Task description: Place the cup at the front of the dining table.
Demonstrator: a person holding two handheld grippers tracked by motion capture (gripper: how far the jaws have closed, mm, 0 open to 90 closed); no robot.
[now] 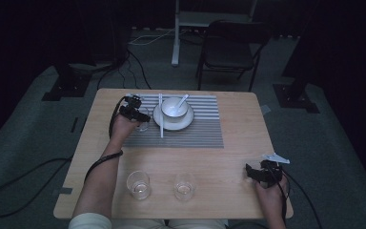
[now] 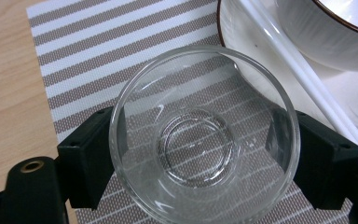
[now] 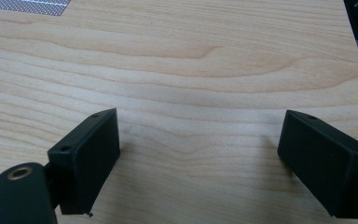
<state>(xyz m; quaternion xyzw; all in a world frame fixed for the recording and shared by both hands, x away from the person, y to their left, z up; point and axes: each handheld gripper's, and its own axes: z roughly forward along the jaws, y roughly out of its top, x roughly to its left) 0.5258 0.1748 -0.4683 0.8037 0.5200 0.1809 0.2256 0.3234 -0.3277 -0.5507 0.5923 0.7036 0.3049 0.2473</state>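
Observation:
A clear empty glass (image 2: 205, 135) stands upright between the jaws of my left gripper (image 2: 196, 154), which press on both its sides. It is over the left part of the striped placemat (image 2: 98, 46), close beside the white plate (image 2: 230, 42). In the high view the left gripper (image 1: 136, 114) and the glass (image 1: 143, 121) are at the placemat's (image 1: 200, 129) left edge. My right gripper (image 1: 250, 171) rests low over bare wood near the table's front right corner. Its jaws (image 3: 200, 158) stand wide open with nothing between them.
On the plate (image 1: 174, 125) sits a white bowl (image 1: 174, 107) with a spoon (image 1: 183, 99) in it, and white chopsticks (image 1: 161, 114) lie across the plate's left side. Two more glasses (image 1: 138, 184) (image 1: 184, 186) stand near the front edge. A chair (image 1: 228, 47) stands beyond the table.

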